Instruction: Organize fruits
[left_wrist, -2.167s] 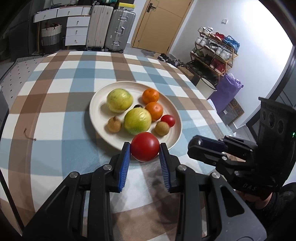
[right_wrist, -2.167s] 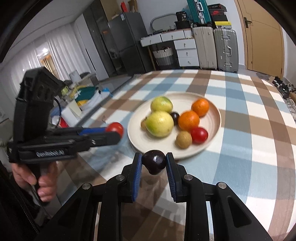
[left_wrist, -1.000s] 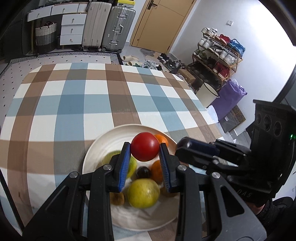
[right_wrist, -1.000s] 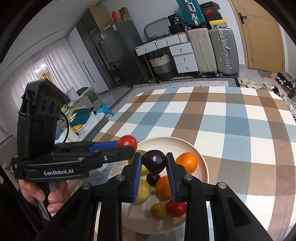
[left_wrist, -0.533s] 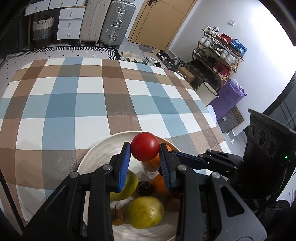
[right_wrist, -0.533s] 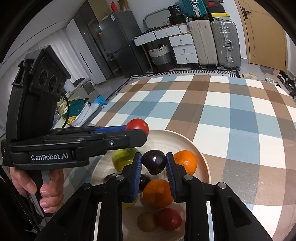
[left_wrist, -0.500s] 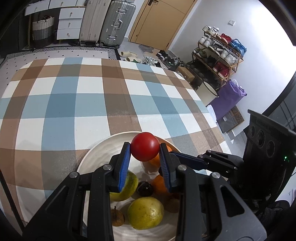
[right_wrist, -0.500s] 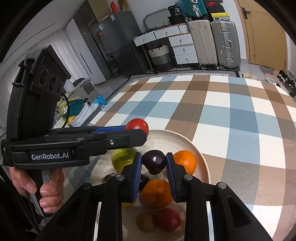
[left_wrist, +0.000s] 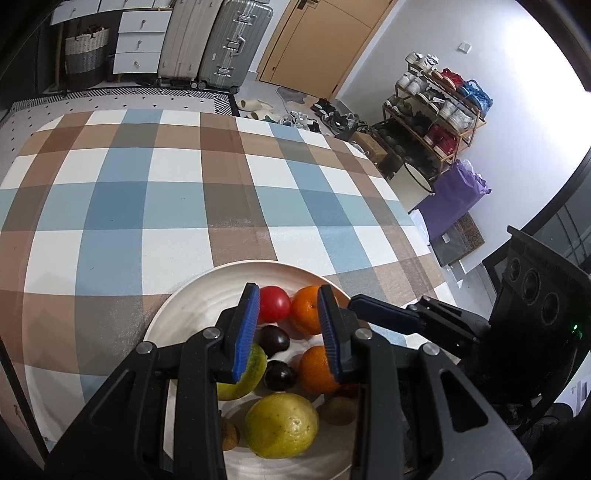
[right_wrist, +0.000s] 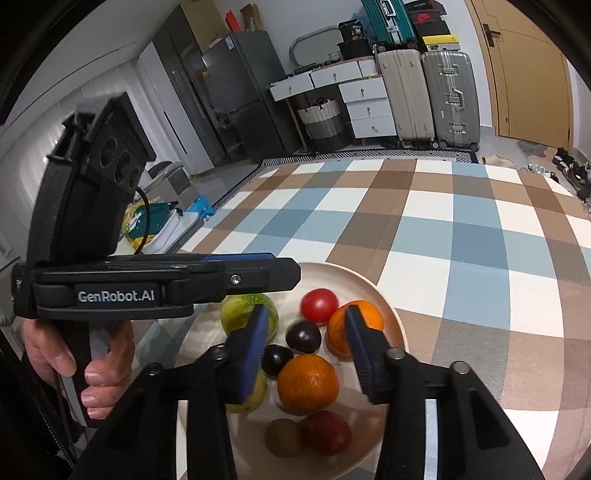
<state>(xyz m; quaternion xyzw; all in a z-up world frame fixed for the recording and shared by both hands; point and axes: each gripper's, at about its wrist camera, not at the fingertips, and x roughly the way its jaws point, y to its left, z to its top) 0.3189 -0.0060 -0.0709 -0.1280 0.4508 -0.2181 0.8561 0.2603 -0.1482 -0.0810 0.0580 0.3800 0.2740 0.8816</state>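
Above the cream plate (left_wrist: 192, 306) on the checked bench (left_wrist: 147, 206), the left wrist view shows the left hand-held gripper (left_wrist: 288, 332) narrowly parted and empty. The red tomato (left_wrist: 275, 302) lies on the plate beside an orange (left_wrist: 306, 310). From the right wrist view, the right hand-held gripper (right_wrist: 308, 352) has just been opening, its jaws now wide. The dark plum (right_wrist: 303, 336) lies loose on the plate between them, touching neither pad.

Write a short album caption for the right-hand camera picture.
Open right tongs hover over a cream plate of fruit, a dark plum lying loose below them.
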